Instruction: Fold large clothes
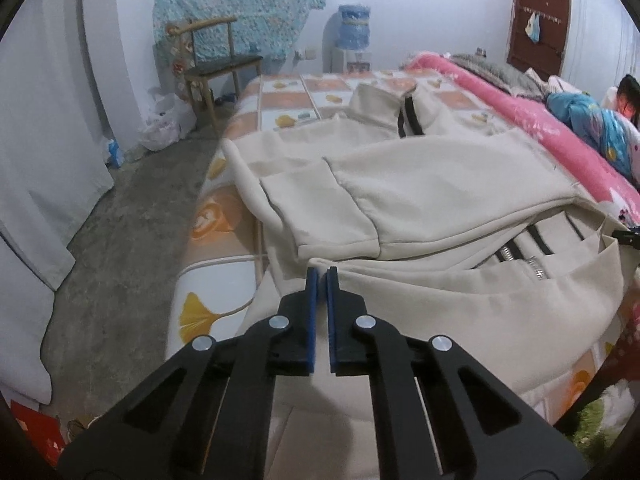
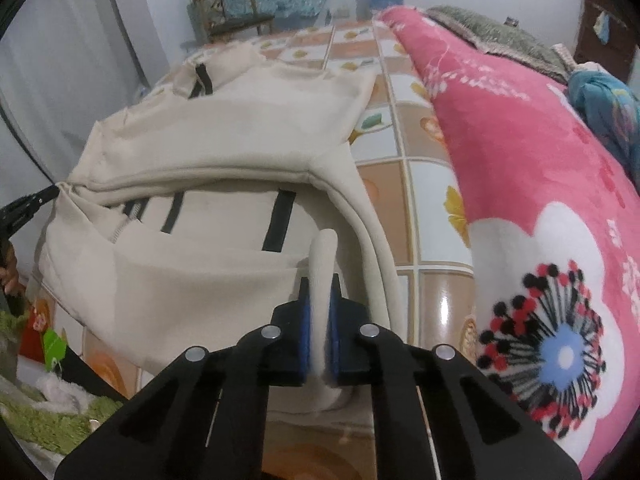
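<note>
At the near edge of the bed [image 1: 280, 92], right gripper [image 2: 319, 280] is clamped on a rolled fold of the jacket's [image 2: 224, 136] hem; cream cloth bulges out above and below the blue pads [image 2: 305, 312]. Left gripper [image 1: 322, 276] has its pads nearly together at the other near corner of the jacket [image 1: 420, 184]. The fabric edge meets the tips, but whether cloth is actually pinched there can't be told from the left view. In the right view its tip seems to bite the edge.

Jacket lies spread flat on the bed, collar away, black zipper tape [image 2: 280, 220] showing at the open front, one sleeve [image 1: 320, 208] folded across the body. Pink blanket [image 2: 520, 184] is just beside it on the right, and a chair [image 1: 218, 60] stands well behind.

Handling judgement: thick, soft knit, light for its size, no stiffness, so it'll sag between the two grips and drag on the sheet. Not slippery or fragile. Best holds are the hem corners, where doubled seams give the pads bulk. Zipper teeth could snag, so keep the grip off them. Lift both corners evenly or the fold skews.
</note>
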Tool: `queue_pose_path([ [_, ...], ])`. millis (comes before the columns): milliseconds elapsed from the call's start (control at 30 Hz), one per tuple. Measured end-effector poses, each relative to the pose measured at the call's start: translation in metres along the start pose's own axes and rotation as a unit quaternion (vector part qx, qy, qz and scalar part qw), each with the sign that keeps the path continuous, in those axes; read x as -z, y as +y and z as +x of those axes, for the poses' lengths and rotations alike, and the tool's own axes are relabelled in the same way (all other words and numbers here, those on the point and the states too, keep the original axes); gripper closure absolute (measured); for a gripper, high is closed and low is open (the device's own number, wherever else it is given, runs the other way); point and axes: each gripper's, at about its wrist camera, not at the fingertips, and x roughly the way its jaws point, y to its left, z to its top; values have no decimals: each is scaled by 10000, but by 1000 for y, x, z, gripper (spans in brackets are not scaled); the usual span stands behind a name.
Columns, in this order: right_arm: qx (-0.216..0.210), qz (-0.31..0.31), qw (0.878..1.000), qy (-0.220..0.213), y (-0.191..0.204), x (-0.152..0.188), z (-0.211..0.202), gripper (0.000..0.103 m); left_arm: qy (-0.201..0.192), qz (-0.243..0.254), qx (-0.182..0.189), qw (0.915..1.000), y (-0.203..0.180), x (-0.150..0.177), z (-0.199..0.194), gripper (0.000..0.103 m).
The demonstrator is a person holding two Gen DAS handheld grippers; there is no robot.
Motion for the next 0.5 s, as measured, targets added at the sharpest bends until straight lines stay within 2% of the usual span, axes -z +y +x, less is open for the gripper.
queue_pose_path([
  [200,36,168,9971,-743,4,8,-40,97,-455,-488,10,9978,12,11,-59,99],
  [333,-122,187,9918,-1256,5,-7,-62,97,-805,-833,130,9932,24,11,-96,100],
  [433,-132,77,9912,-1315,5,-26,-50,97,-695,-847,5,9940,28,9,-89,100],
  [500,-238,92,9926,-1191,1,-37,-32,97,-425,-947,-55,9946,32,8,-67,100],
])
